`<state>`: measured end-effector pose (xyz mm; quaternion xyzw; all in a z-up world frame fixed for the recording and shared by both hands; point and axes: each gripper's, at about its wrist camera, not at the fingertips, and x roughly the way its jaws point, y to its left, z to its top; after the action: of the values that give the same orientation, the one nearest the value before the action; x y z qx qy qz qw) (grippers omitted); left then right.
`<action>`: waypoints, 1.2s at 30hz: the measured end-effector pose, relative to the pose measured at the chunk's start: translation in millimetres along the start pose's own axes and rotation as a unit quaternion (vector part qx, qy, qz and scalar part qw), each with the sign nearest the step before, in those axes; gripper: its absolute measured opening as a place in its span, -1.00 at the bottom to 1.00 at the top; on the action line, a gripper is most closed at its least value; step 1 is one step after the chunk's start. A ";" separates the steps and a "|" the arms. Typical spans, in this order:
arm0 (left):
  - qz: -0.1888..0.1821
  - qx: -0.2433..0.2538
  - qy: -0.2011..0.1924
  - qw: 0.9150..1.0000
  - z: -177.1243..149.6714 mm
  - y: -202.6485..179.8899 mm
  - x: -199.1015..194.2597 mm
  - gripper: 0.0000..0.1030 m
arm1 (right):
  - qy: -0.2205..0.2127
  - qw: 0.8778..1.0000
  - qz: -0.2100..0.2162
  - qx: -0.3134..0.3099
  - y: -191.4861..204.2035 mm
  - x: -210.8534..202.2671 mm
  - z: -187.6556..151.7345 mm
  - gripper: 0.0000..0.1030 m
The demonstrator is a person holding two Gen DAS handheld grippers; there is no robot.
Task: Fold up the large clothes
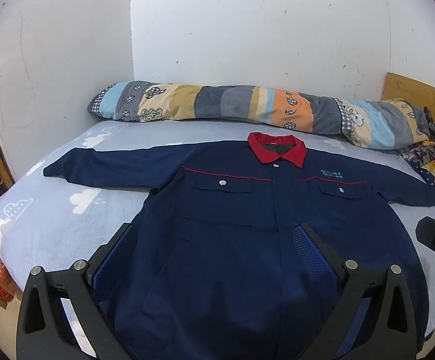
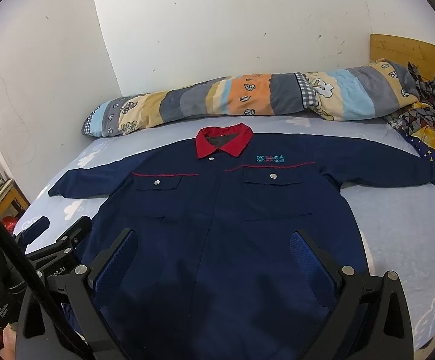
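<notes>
Left wrist view: left gripper [image 1: 217,240] hovering with fingers spread wide, holding nothing, over the lower front of the navy work jacket [image 1: 232,225], which is lying flat, front up, on the light blue bedsheet [image 1: 52,210], red collar [image 1: 275,148] ahead of the tips, sleeves stretching out to either side, rolled striped quilt [image 1: 232,108] lying beyond. Right wrist view: right gripper [image 2: 214,243] likewise hanging wide and empty above the jacket's [image 2: 217,210] lower front, left gripper [image 2: 58,234] showing just off its left finger, over the hem's left edge.
</notes>
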<state>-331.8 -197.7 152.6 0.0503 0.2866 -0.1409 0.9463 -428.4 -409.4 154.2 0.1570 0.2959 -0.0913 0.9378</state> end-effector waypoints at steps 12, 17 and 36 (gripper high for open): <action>-0.001 0.001 0.001 1.000 -0.2 0.2 0.6 1.00 | 0.004 1.000 0.001 0.002 -2.3 0.8 -1.4 1.00; -0.002 0.001 0.000 1.000 -1.4 -0.4 -0.2 1.00 | 0.005 1.000 -0.001 0.003 -5.1 1.3 -1.1 1.00; -0.017 0.032 0.002 0.999 28.1 -39.3 35.4 1.00 | -0.009 0.974 -0.010 0.226 -186.2 -20.3 34.1 1.00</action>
<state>-300.5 -248.6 155.7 0.0760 0.2847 -0.1660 0.9411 -476.1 -593.6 147.7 0.3613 0.2607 -0.1668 0.8796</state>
